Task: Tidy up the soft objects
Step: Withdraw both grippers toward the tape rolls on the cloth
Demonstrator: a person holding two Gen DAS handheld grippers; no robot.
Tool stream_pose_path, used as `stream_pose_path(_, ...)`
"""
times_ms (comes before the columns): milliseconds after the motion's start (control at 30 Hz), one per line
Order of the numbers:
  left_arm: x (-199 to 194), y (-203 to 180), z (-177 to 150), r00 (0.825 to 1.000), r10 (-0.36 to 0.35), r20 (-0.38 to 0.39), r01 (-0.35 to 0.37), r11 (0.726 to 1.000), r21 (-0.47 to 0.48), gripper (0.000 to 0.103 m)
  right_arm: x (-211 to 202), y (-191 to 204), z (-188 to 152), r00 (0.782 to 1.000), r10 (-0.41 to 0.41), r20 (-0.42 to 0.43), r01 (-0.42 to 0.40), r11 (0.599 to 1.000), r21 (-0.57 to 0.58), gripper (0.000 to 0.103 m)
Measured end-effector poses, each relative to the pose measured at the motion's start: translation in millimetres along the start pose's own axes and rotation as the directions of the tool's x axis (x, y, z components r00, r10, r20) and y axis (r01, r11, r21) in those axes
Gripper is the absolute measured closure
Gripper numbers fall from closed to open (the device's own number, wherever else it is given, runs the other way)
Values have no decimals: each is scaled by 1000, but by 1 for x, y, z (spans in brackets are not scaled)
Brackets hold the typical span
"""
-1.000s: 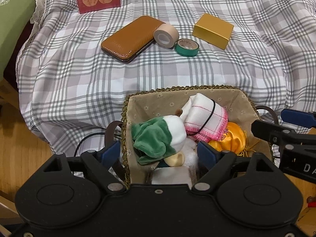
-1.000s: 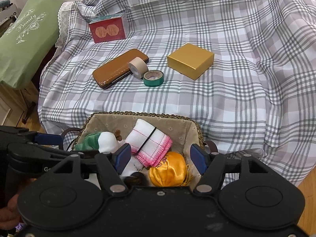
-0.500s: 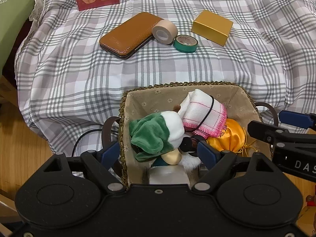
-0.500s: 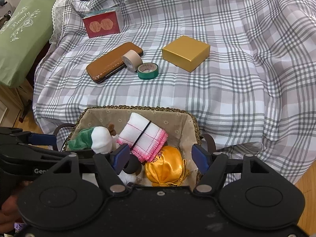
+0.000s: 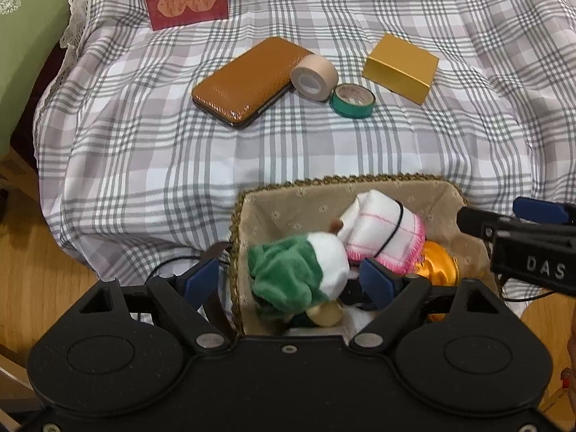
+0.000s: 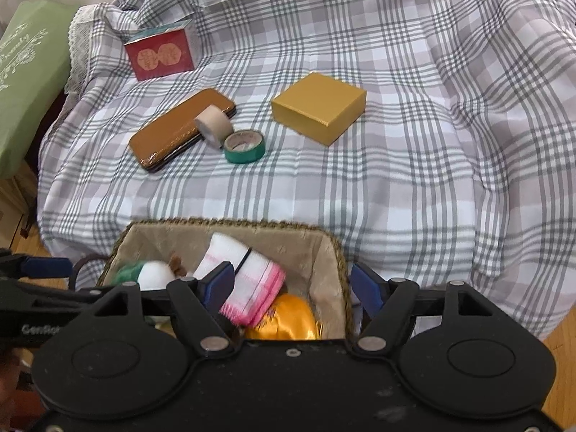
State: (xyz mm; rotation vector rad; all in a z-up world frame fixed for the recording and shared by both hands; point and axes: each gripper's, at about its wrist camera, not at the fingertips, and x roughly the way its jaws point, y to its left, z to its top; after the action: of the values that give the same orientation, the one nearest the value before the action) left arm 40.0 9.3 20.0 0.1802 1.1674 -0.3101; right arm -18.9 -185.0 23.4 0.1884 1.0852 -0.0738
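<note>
The basket's (image 5: 309,181) near edge is cut off behind the gripper bodies in both views, so whatever's at the bottom of it is mostly hidden. There's a tan roundish bit and something dark under the plush toy (image 5: 298,270), and I can't tell what those are. The gold satin pouch (image 6: 288,318) only peeks out at about 5 o'clock in the basket, tucked under the folded white towel (image 5: 381,230) with the pink trim and a black band round it. The right wrist view is a bit blurry low down too.

The left gripper (image 5: 289,280) has its blue pads spread wide, one outside the basket's left wall and one over the contents, with the green and white plush sitting between them. Can't say for sure whether the pads actually touch it. The right gripper (image 6: 291,284) is also spread wide, gripping nothing, straddling the basket's right wall above the towel and pouch.

Both point forward, toward 12 o'clock, side by side, each showing at the edge of the other's view.

Out on the plaid cloth (image 6: 396,180) at 12: brown case (image 5: 248,82), beige tape roll (image 5: 313,79), green tape roll (image 5: 352,100), gold box (image 5: 399,63), red box (image 5: 187,1)
</note>
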Motion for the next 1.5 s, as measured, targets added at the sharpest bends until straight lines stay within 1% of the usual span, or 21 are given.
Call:
stream_pose_path(233, 6, 4, 18, 999, 25, 20, -25, 1000, -12, 21, 17, 4, 28, 998, -14, 57, 16, 1000, -27, 32)
stream_pose_path(333, 14, 4, 28, 999, 32, 10, -32, 999, -21, 21, 28, 8, 40, 997, -14, 76, 18, 999, -49, 31)
stream_pose_path(400, 20, 5, 34, 999, 42, -6, -42, 999, -29, 21, 37, 14, 46, 997, -24, 76, 29, 998, -64, 31)
stream_pose_path(567, 36, 7, 50, 997, 68, -42, -70, 996, -52, 21, 58, 25, 58, 997, -20, 75, 28, 994, -102, 31)
stream_pose_path(867, 50, 9, 69, 995, 71, -66, -76, 994, -74, 21, 92, 44, 78, 997, -18, 81, 32, 983, -178, 31)
stream_pose_path(1133, 58, 19, 74, 995, 67, -80, -74, 992, -97, 21, 115, 55, 90, 996, -4, 85, 25, 969, -245, 31)
stream_pose_path(1333, 66, 24, 79, 993, 67, -101, -78, 990, -115, 21, 128, 56, 94, 998, 4, 63, 12, 968, -252, 31)
stream_pose_path(1467, 68, 25, 81, 992, 70, -107, -82, 990, -118, 21, 136, 60, 97, 998, 8, 56, 6, 966, -259, 34)
stream_pose_path(1500, 68, 24, 82, 992, 71, -106, -83, 990, -117, 21, 138, 61, 98, 998, 6, 56, 9, 965, -263, 37)
